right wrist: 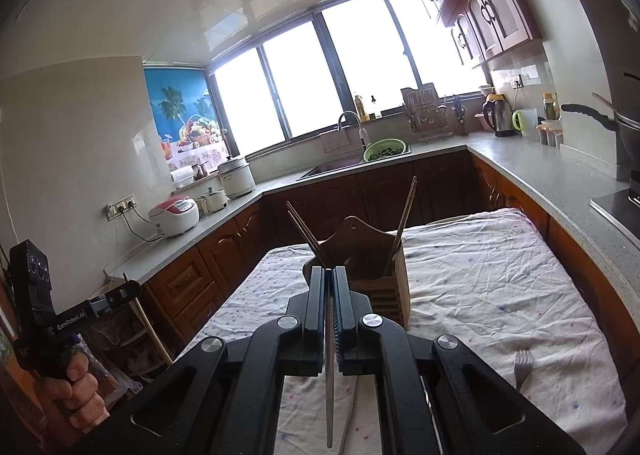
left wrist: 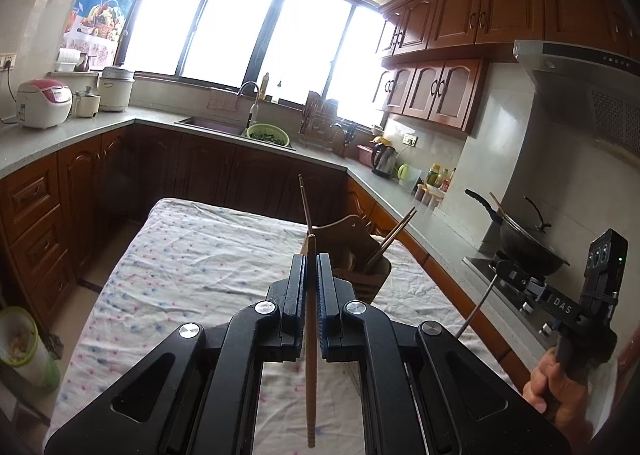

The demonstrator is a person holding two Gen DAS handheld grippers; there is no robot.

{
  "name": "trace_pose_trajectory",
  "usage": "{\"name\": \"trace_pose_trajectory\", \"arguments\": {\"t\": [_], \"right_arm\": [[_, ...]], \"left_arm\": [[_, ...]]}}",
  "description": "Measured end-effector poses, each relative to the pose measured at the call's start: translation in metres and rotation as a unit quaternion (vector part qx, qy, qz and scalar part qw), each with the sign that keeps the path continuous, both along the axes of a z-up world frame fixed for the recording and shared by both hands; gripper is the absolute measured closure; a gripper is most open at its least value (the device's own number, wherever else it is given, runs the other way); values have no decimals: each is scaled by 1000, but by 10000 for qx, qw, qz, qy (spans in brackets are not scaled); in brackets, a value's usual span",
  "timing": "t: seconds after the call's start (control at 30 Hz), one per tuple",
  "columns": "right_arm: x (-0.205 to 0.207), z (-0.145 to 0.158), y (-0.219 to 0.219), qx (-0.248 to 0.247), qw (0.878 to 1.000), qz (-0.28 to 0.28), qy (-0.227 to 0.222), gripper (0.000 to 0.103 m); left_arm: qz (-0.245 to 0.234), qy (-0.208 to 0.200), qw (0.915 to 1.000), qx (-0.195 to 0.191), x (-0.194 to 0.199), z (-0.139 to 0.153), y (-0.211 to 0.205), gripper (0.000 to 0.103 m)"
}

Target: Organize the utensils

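Note:
My left gripper (left wrist: 309, 259) is shut on a wooden chopstick (left wrist: 310, 355) that runs up between the fingers, its dark tip rising past them. My right gripper (right wrist: 329, 271) is shut on a thin metal chopstick (right wrist: 329, 395); it also shows at the right of the left wrist view (left wrist: 505, 270) with the metal rod slanting down. A wooden utensil holder (left wrist: 360, 255) stands on the cloth-covered table (left wrist: 192, 255), just ahead of both grippers (right wrist: 376, 271), with chopsticks leaning in it (right wrist: 404, 223). A metal fork (right wrist: 522, 369) lies on the cloth at right. Another chopstick (right wrist: 347, 421) lies under the right gripper.
Kitchen counters wrap around the table, with a sink (left wrist: 216, 126), a green colander (left wrist: 267, 134), rice cookers (left wrist: 42, 103), a kettle (left wrist: 383, 161) and a wok on the stove (left wrist: 528, 247). A bin (left wrist: 24, 347) stands on the floor at left.

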State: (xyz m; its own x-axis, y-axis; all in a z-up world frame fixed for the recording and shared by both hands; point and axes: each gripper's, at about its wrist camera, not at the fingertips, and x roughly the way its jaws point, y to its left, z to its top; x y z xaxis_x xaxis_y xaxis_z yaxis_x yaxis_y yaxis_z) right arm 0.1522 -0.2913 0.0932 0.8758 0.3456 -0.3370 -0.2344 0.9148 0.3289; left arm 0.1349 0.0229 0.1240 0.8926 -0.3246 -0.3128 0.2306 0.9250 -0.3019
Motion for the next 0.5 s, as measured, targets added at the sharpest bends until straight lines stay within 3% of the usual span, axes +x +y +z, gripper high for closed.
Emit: {"name": "trace_pose_trajectory", "arguments": {"t": [0.5], "right_arm": [[68,34,-16,49,9986,-259,-468,99]], "left_arm": [[141,-591,9982,-30,66,49,-15,99]]}}
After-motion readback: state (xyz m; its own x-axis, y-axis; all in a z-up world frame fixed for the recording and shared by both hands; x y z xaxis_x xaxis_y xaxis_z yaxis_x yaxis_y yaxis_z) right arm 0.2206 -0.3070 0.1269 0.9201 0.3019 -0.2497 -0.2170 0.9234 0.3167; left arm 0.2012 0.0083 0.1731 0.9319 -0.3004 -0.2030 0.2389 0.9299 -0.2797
